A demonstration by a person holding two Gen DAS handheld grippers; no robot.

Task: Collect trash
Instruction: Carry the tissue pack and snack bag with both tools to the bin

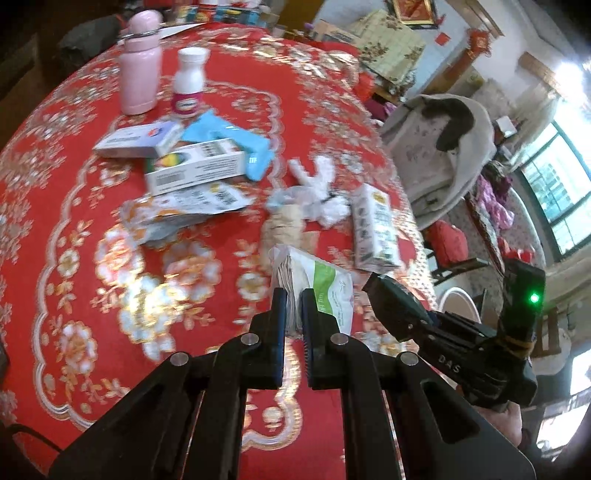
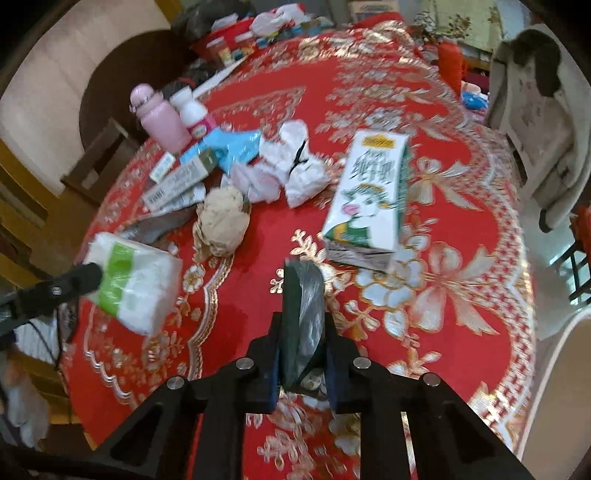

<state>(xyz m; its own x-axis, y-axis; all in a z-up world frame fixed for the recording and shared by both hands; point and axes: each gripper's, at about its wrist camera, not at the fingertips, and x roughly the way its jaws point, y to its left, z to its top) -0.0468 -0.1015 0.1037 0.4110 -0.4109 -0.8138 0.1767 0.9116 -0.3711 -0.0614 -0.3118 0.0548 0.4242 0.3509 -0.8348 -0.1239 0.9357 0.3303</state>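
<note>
My left gripper [image 1: 293, 295] is shut on a white and green tissue pack [image 1: 317, 284] and holds it above the red tablecloth [image 1: 110, 295]. The pack also shows in the right wrist view [image 2: 136, 280]. My right gripper [image 2: 303, 295] is shut on a dark folded plastic bag [image 2: 304, 317]; it shows in the left wrist view [image 1: 384, 295]. A milk carton [image 2: 369, 199], crumpled white tissues [image 2: 295, 166], a beige paper ball [image 2: 223, 221] and flattened boxes [image 2: 173, 188] lie on the table.
A pink flask [image 1: 140, 62] and a white bottle [image 1: 188, 81] stand at the far side, by a blue wrapper [image 1: 236, 144]. A chair draped with a grey coat [image 1: 439, 147] stands beyond the table edge. Clutter lies at the table's far edge [image 2: 258, 29].
</note>
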